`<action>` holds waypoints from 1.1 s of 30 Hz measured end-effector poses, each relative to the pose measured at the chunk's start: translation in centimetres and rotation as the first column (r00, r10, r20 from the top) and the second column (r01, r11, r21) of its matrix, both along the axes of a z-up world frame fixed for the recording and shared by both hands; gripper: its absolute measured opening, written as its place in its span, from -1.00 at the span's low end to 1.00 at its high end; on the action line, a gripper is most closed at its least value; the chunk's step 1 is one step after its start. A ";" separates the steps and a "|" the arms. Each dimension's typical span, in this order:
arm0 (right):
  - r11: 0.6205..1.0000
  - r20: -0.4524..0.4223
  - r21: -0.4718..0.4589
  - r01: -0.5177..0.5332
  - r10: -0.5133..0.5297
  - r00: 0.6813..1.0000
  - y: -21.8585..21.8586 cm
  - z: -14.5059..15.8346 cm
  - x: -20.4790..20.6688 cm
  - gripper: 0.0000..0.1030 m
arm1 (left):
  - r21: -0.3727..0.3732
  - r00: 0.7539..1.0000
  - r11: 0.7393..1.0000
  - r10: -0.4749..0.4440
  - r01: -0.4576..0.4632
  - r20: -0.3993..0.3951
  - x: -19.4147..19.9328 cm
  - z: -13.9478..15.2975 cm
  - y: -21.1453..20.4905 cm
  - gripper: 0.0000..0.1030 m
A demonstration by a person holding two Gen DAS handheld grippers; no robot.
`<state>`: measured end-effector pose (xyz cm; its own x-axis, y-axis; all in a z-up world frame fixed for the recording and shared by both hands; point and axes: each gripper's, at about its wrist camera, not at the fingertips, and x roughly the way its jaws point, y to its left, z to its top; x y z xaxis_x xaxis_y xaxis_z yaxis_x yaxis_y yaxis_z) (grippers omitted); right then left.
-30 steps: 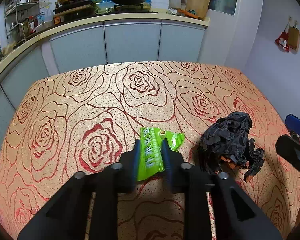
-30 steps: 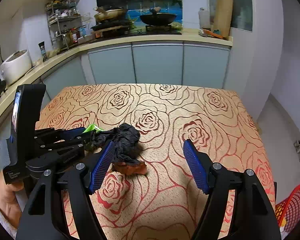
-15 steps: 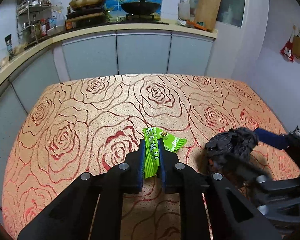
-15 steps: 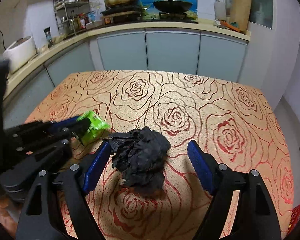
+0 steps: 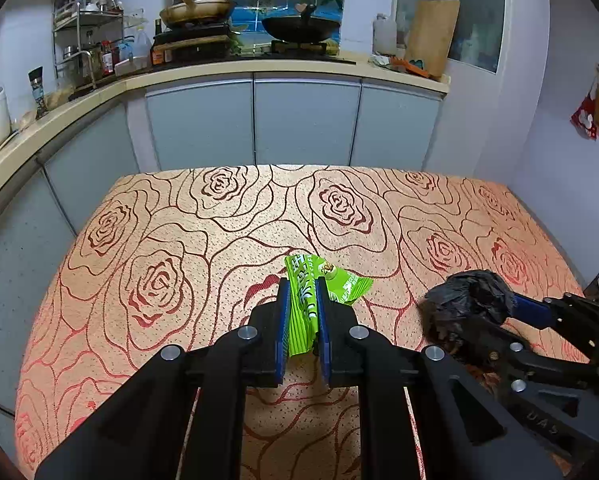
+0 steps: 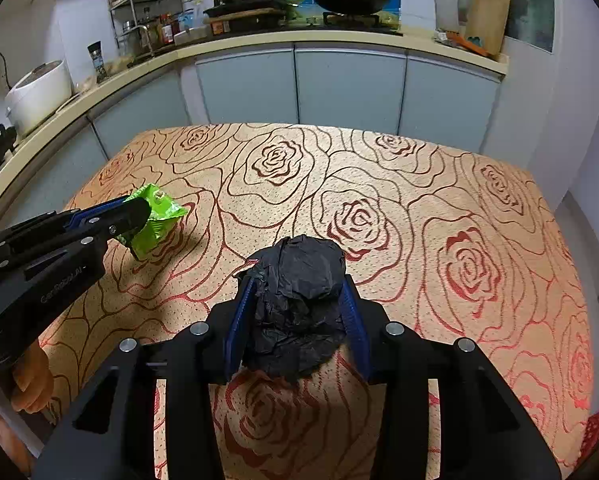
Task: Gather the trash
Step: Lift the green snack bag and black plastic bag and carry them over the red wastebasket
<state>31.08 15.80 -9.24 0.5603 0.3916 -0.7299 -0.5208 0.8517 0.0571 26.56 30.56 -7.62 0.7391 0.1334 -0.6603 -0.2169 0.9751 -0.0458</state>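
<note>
My left gripper (image 5: 302, 312) pinches the green wrapper (image 5: 319, 288); my right gripper (image 6: 297, 312) clamps a crumpled black bag (image 6: 299, 304), contents hidden.

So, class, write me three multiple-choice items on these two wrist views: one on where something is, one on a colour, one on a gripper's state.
1. Where is the wok?
A. on the stove at the back counter
B. on the table
C. on the floor

2. What colour is the wrapper in the left gripper?
A. red
B. green
C. white

3. What is the right gripper doing?
A. hanging open
B. shut on nothing
C. shut on the black bag

Key: A, the wok sits on the stove; B, the left gripper pinches a green wrapper; C, the right gripper squeezes the crumpled black bag.
</note>
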 end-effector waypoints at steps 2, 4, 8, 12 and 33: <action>1.000 0.015 0.004 0.009 -0.009 1.000 -0.4 0.6 -0.2 -0.20 | 0.008 1.000 1.000 0.001 -0.001 0.010 -0.2 0.3 -0.2 -0.77; 1.000 0.032 0.016 0.020 -0.021 0.999 -1.0 1.5 -0.5 -0.20 | 0.005 1.000 1.000 0.001 -0.001 0.021 -0.5 0.6 -0.3 -0.78; 0.999 0.067 0.033 0.043 -0.045 0.997 -2.0 3.1 -1.0 -0.21 | 0.005 0.999 1.000 0.005 -0.005 0.045 -1.4 1.3 -0.8 -0.78; 0.996 0.089 0.063 0.065 -0.071 0.994 -3.5 4.6 -1.7 -0.20 | 0.009 0.997 1.000 0.005 -0.006 0.072 -2.6 2.3 -1.4 -0.78; 0.945 0.167 0.182 0.270 -0.301 0.939 -17.6 10.0 -6.1 -0.20 | 0.075 0.962 0.977 -0.212 0.202 0.174 -5.3 8.1 -12.5 -0.78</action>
